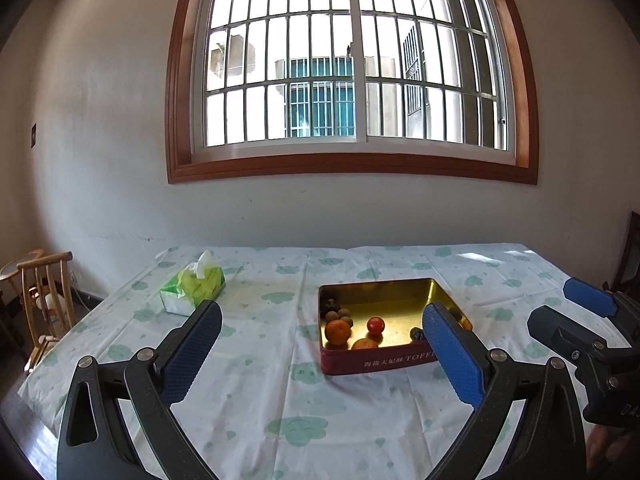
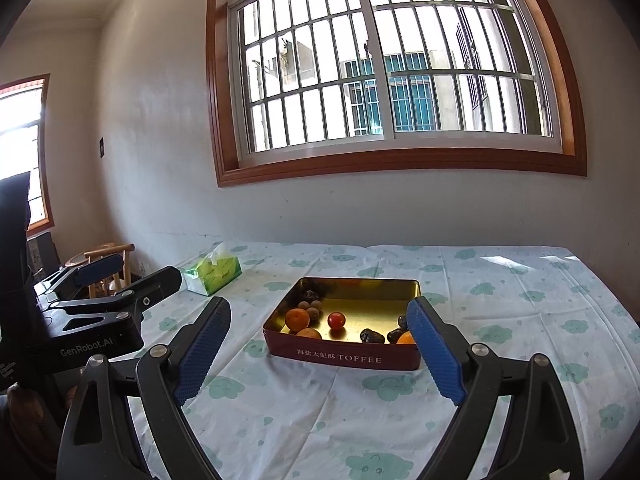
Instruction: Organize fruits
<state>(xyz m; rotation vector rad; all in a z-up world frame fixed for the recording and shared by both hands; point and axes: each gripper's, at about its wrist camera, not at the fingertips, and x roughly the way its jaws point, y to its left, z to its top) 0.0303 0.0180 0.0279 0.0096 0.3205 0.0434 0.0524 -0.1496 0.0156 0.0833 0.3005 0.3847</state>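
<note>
A red tin with a gold inside (image 1: 376, 362) (image 2: 344, 356) stands on the table, marked TOFFEE. It holds two oranges (image 1: 338, 331) (image 2: 297, 318), a small red tomato (image 1: 375, 325) (image 2: 336, 320), several brown longans (image 1: 340, 315) (image 2: 310, 308) and dark fruits (image 2: 372, 336). A third orange (image 2: 406, 338) lies in the right near corner. My left gripper (image 1: 324, 356) is open and empty, short of the tin. My right gripper (image 2: 320, 354) is open and empty, also short of the tin. Each gripper shows in the other's view: right (image 1: 588, 312), left (image 2: 132, 280).
A green tissue box (image 1: 194, 290) (image 2: 212, 274) stands at the far left of the table. The cloth (image 1: 260, 400) has a green cloud print. Wooden chairs (image 1: 44, 300) stand left of the table. A wall with a barred window is behind.
</note>
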